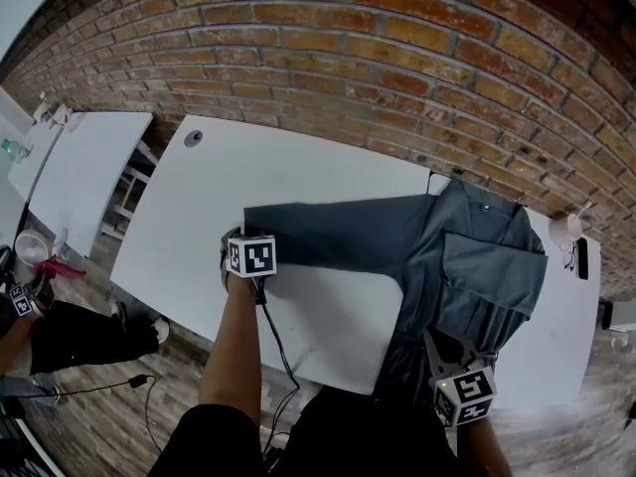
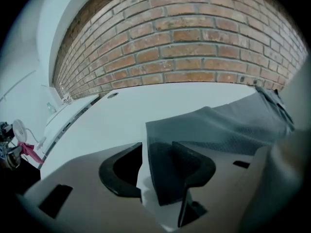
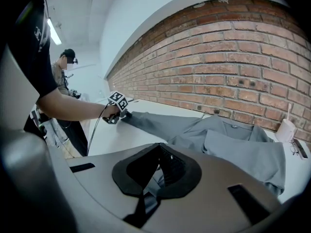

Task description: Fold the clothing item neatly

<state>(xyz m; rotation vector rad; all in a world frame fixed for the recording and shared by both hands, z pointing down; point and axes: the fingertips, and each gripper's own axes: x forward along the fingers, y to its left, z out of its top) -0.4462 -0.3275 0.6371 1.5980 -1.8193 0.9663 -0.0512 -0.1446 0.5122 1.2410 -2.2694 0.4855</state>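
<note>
A grey shirt (image 1: 477, 266) lies on the white table (image 1: 298, 167), collar toward the brick wall, its right side folded in over the body. One long sleeve (image 1: 328, 235) stretches flat to the left. My left gripper (image 1: 238, 237) is at that sleeve's end. In the left gripper view the left gripper (image 2: 158, 147) is open and the sleeve (image 2: 218, 125) end sits between the jaws, lying along the right one, with bare table beside the left one. My right gripper (image 1: 437, 351) is at the shirt's lower edge near the table front. There the right gripper (image 3: 158, 152) is shut, with grey cloth pinched in it.
A second white table (image 1: 89, 167) stands to the left across a gap. A seated person (image 1: 60, 331) is at the lower left. A small white object (image 1: 564, 229) and glasses (image 1: 574, 256) lie by the shirt's right side. The brick wall (image 1: 397, 58) runs behind.
</note>
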